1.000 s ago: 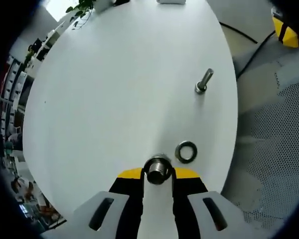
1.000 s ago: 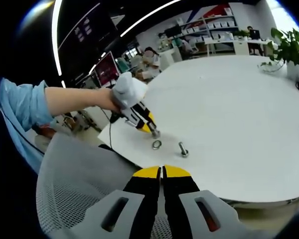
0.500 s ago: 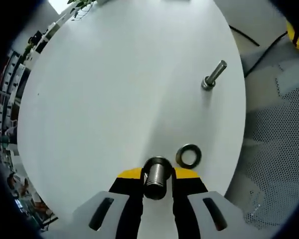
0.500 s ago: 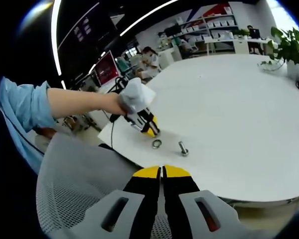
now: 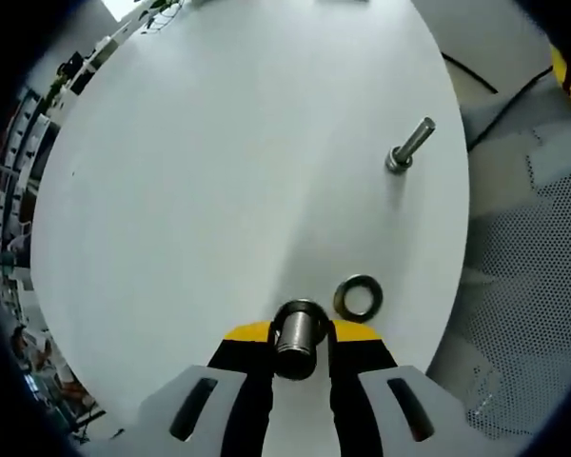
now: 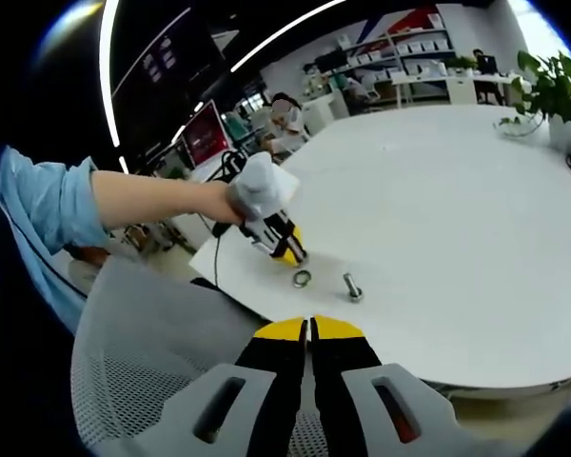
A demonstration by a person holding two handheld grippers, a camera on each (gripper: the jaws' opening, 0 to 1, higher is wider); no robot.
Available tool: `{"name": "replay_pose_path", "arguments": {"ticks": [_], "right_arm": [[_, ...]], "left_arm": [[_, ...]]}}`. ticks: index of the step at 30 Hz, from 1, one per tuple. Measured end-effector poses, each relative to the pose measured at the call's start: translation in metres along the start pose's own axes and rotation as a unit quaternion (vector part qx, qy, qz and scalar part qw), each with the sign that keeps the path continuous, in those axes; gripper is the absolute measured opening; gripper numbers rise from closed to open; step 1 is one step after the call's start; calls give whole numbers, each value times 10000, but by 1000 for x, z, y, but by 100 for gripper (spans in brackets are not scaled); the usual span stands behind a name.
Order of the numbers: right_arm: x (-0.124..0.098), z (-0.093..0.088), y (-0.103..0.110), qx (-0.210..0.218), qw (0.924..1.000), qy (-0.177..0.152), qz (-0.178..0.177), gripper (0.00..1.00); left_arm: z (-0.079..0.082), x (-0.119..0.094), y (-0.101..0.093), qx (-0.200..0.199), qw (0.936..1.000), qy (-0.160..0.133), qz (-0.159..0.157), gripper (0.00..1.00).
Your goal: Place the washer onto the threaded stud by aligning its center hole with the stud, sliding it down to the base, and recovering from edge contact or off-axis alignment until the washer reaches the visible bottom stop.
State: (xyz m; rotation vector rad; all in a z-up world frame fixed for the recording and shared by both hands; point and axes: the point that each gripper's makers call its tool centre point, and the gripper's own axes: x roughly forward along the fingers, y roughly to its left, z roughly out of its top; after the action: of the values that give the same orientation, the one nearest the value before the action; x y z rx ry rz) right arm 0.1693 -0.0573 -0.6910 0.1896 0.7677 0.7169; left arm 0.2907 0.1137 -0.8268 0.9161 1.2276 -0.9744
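Plainly, in the left gripper view the left gripper has its fingers closed on a short threaded stud, its axis pointing away toward the table; the washer lies flat just right of the fingertips, a spare bolt well beyond. From the right gripper view, the right gripper is pressed shut, empty, far from the washer; the left one is nearer.
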Motion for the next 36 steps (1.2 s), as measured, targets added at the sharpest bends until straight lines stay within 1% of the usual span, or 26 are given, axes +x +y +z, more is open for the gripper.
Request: {"name": "replay_pose_path", "arguments": {"ticks": [7, 9, 10, 11, 12, 14, 15, 18, 21, 23, 25, 28, 32, 33, 36], "right_arm": [[0, 0, 0, -23, 10000, 14, 3, 5], [0, -1, 0, -30, 10000, 24, 6, 5], [0, -1, 0, -34, 10000, 37, 2, 5], [0, -2, 0, -38, 10000, 53, -6, 5], [0, -2, 0, -39, 10000, 61, -7, 5], [0, -3, 0, -12, 10000, 58, -12, 5], [0, -3, 0, -6, 10000, 57, -10, 5], [0, -3, 0, -21, 10000, 69, -17, 5], [0, -3, 0, -21, 10000, 78, -8, 5], [0, -3, 0, -28, 10000, 78, 2, 5], [0, -3, 0, -37, 10000, 67, 6, 5], [0, -2, 1, -26, 10000, 44, 15, 5], [0, -2, 1, -34, 10000, 40, 30, 5], [0, -2, 1, -33, 10000, 40, 38, 5], [0, -1, 1, -27, 10000, 11, 32, 5]], "left_arm": [[-1, 1, 0, -65, 10000, 50, -6, 20], [-6, 8, 1, 359, 9992, 154, 128, 21], [-19, 15, 0, 634, 9966, 467, 223, 21], [-13, 13, -9, 819, 9961, 312, -59, 21], [-10, 11, -6, 298, 9993, 215, 115, 21], [-11, 11, -6, 499, 9986, 183, 76, 21], [-11, 11, -6, 507, 9985, 171, 72, 21], [-13, 11, -4, 379, 9992, 145, 50, 21], [-14, 10, -5, 347, 9993, 70, 78, 21], [-13, 10, -7, 641, 9978, -99, 106, 21], [-19, 9, -9, 610, 9980, -126, 120, 21], [-29, 8, -14, 483, 9988, -83, 10, 20], [-42, 0, -24, 586, 9982, -113, -47, 20], [-43, -2, -26, 569, 9983, -141, -74, 20], [-38, -7, -33, 354, 9984, -406, -196, 20]]}}
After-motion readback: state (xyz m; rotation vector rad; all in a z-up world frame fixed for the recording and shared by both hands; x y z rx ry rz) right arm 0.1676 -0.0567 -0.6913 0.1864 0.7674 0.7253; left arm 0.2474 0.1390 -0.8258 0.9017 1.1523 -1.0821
